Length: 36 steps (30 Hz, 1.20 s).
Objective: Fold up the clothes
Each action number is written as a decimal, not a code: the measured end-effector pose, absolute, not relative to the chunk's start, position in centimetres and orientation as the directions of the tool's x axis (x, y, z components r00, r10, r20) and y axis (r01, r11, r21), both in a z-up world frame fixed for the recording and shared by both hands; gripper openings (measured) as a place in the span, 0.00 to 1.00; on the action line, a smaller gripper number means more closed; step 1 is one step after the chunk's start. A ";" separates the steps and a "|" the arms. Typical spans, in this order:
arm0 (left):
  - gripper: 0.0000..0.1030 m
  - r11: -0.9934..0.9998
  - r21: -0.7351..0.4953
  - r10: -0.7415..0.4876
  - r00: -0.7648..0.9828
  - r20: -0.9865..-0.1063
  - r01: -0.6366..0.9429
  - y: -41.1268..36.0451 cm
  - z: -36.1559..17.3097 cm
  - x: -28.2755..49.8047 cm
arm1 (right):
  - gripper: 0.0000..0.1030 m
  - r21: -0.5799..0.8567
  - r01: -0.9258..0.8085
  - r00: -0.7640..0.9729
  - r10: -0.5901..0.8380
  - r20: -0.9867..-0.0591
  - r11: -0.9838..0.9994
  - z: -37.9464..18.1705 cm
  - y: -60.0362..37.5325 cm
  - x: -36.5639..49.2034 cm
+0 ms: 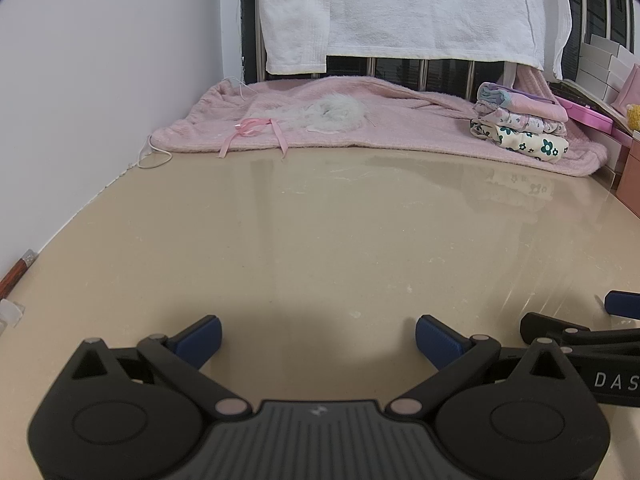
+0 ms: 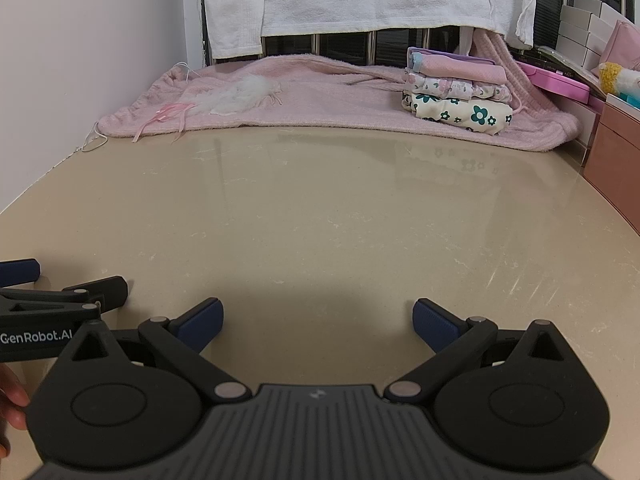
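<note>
Both grippers hover low over a bare beige tabletop [image 1: 320, 240], side by side. My left gripper [image 1: 318, 338] is open, blue pads wide apart, nothing between them. My right gripper [image 2: 316, 322] is open too and holds nothing. A stack of three folded garments [image 1: 520, 122] [image 2: 456, 92] sits at the far right on a pink knit blanket [image 1: 280, 128] [image 2: 312, 100]: a pink piece on top, a pale floral one, and a cream one with teal flowers at the bottom. A white fluffy garment with pink ribbons [image 1: 320, 116] [image 2: 236, 98] lies unfolded on the blanket's left part.
A white towel [image 1: 400, 12] hangs over a railing behind the table. A white wall [image 1: 100, 80] runs along the left. Pink and white boxes [image 2: 592, 40] and a brown box [image 2: 616, 160] crowd the right edge. A hand [image 2: 10, 400] shows at the lower left.
</note>
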<state>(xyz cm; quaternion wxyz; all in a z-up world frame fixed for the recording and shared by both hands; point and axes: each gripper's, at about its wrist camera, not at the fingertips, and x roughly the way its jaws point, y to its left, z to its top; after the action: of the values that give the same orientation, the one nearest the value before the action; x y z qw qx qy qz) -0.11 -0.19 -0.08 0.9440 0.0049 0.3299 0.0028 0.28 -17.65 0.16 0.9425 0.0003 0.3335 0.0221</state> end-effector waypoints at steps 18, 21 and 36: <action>1.00 1.000 0.011 0.008 0.782 -0.623 -0.002 -0.3 -0.3 -0.3 | 0.99 0.015 -0.041 0.777 0.042 -0.629 0.999 0.2 -17.6 0.3; 1.00 1.000 0.011 0.008 0.782 -0.623 -0.001 -0.4 -0.4 -0.4 | 0.99 0.015 -0.041 0.777 0.042 -0.629 0.999 0.2 -17.6 0.3; 1.00 1.000 0.012 0.008 0.783 -0.623 -0.001 -0.7 -0.7 -0.8 | 0.99 0.015 -0.041 0.777 0.042 -0.628 0.999 0.3 -17.5 0.3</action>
<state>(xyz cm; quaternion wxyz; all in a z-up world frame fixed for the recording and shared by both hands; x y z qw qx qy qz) -0.83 -0.72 -0.71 0.9440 0.0054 0.3298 0.0024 0.29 -17.54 0.29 0.9425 0.0004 0.3334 0.0219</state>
